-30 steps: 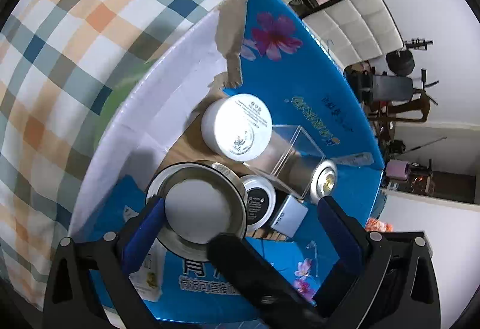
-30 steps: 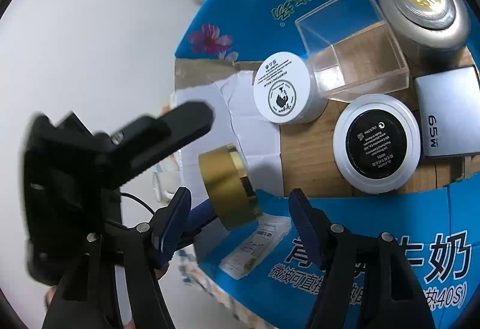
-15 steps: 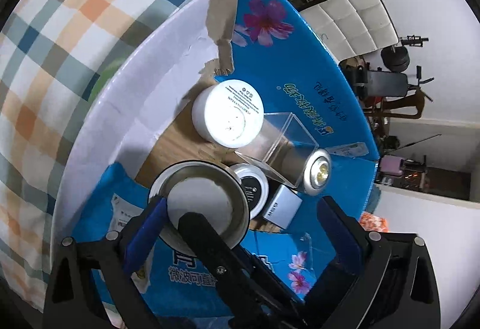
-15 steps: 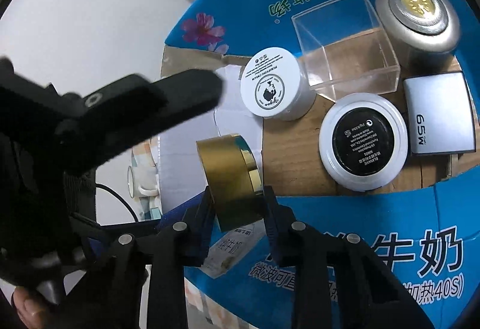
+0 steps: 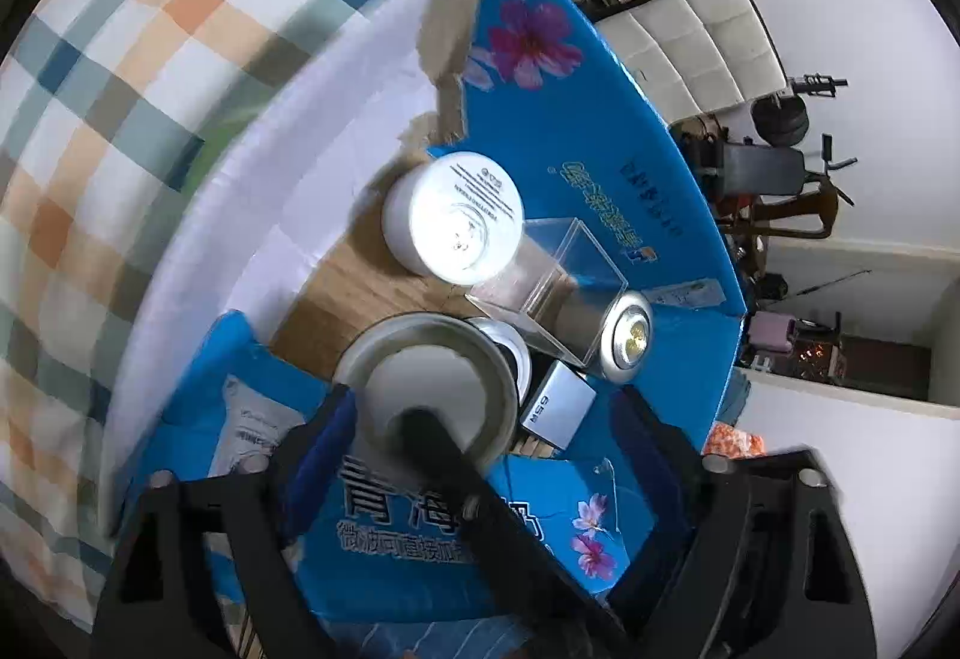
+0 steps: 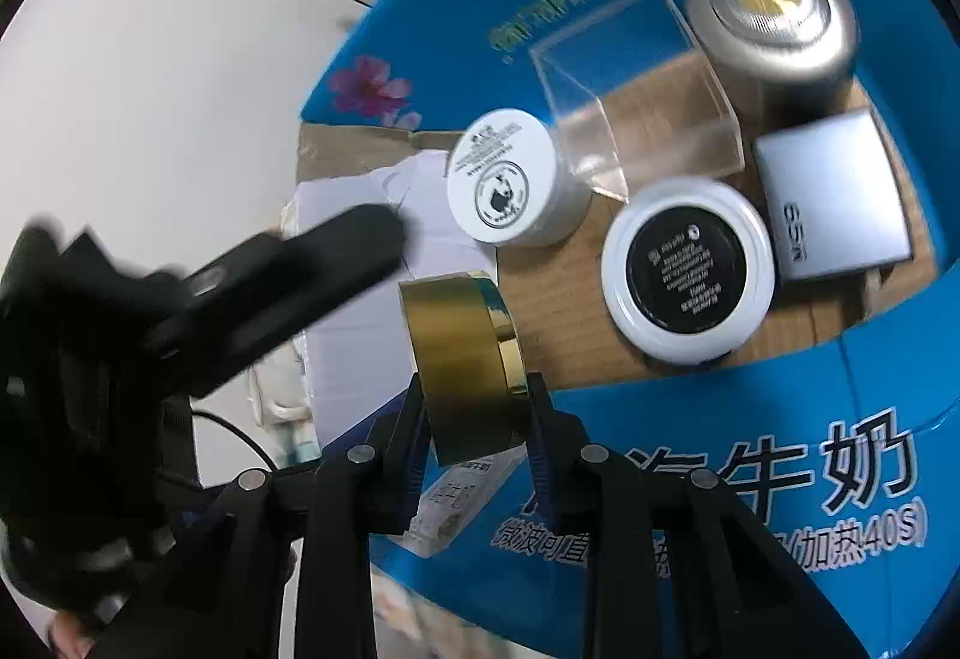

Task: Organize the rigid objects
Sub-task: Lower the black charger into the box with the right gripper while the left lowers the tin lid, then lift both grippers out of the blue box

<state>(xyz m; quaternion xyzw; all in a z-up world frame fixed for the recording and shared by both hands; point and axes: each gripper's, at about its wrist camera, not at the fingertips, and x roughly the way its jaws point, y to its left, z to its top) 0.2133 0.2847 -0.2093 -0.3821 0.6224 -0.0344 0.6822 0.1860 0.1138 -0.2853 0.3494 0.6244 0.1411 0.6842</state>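
Right now my right tool (image 6: pixel 477 407) is clamped on the round gold-sided tin (image 6: pixel 465 365), held on edge over the near flap of the blue printed cardboard box (image 6: pixel 840 479). My left tool (image 5: pixel 480 437) stands wide open, its blue-padded fingers (image 5: pixel 327 437) apart on either side of that same tin (image 5: pixel 429 389) (seen here by its pale round face), touching nothing.

Just beyond, on the brown box floor, sits a white jar with a black label (image 6: pixel 687 269), and beside it a flat silver-grey rectangular case (image 6: pixel 834 203). Further in stands a white jar with a white printed lid (image 6: pixel 504 179), next to a clear plastic cube box (image 6: pixel 642 107). At the far corner is a silver cylinder with a gold centre (image 6: pixel 774 11). Past the box, checked cloth (image 5: pixel 120 59) covers the surface.
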